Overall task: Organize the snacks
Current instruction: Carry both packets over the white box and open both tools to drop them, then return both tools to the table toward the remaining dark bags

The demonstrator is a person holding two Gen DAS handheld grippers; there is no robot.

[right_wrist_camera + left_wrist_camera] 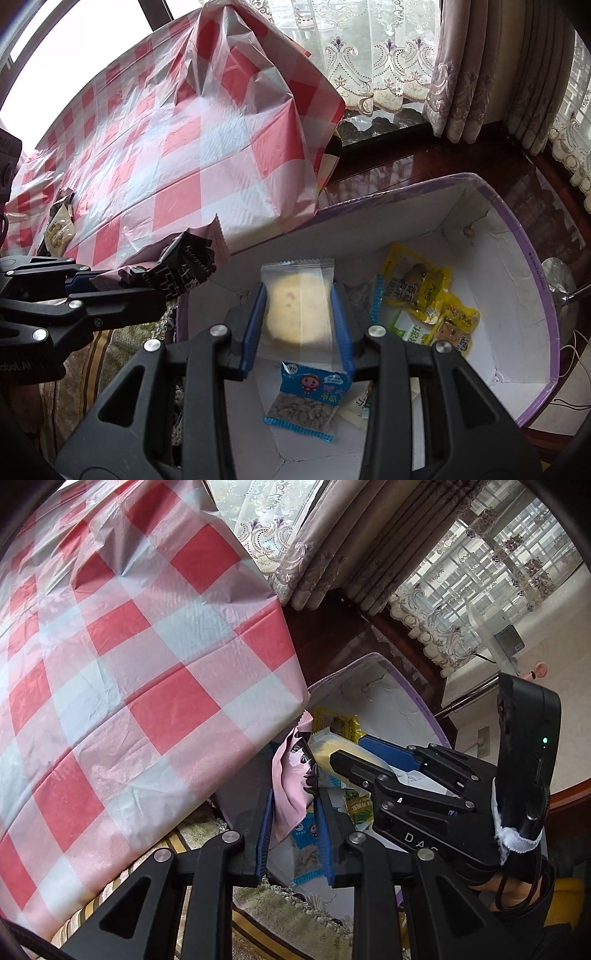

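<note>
My left gripper (294,794) is shut on a pink-and-black snack packet (286,775), held just past the table's edge, beside the near rim of a white box with a purple rim (406,686). The right wrist view shows that gripper (155,282) at the left with the same packet (184,266). My right gripper (299,288) is shut on a clear-wrapped round yellow cake (295,314) above the box (517,236). In the box lie yellow packets (417,284), a green-and-white packet (410,328) and a blue packet of seeds (310,398). The left wrist view shows the right gripper (347,747) holding the cake (325,747).
A red-and-white checked plastic cloth (184,166) covers the table to the left of the box; one more snack packet (61,229) lies on it at the far left. Dark wood (424,162) and curtains (469,74) stand behind. A fringed, striped fabric (288,904) lies under the box's near side.
</note>
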